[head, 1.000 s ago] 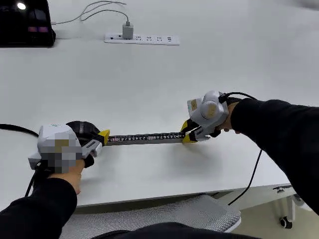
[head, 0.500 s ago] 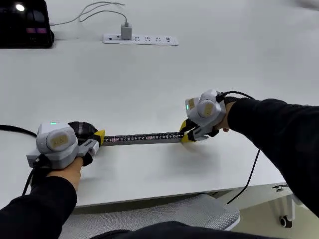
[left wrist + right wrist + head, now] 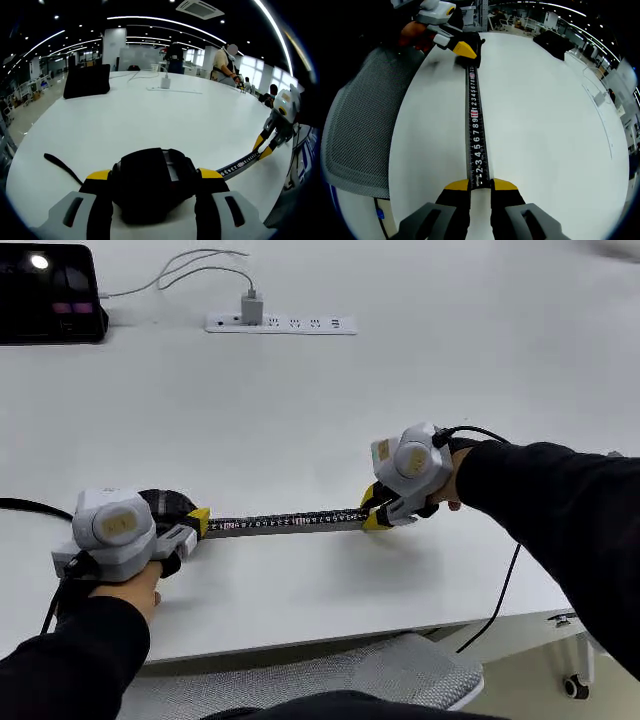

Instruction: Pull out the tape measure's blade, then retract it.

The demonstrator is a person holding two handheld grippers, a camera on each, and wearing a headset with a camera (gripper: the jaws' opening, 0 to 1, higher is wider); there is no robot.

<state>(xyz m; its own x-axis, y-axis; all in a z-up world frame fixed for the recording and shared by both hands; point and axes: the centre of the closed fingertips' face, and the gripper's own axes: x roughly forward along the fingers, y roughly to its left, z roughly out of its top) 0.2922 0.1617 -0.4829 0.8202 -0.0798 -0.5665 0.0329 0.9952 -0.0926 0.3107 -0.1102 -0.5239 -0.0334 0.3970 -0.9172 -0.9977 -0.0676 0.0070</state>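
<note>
Close to the near edge of the white table [image 3: 330, 410], the left gripper [image 3: 188, 527] clamps the tape measure's black case [image 3: 150, 182] between its yellow-tipped jaws. The blade [image 3: 474, 120] lies flat on the tabletop, drawn out as far as the right gripper [image 3: 480, 186], whose jaws pinch its end (numbers facing up). Far across the table, a power strip [image 3: 282, 324] holds a plugged-in charger [image 3: 251, 308]. A black device [image 3: 50, 290] sits at the far left.
</note>
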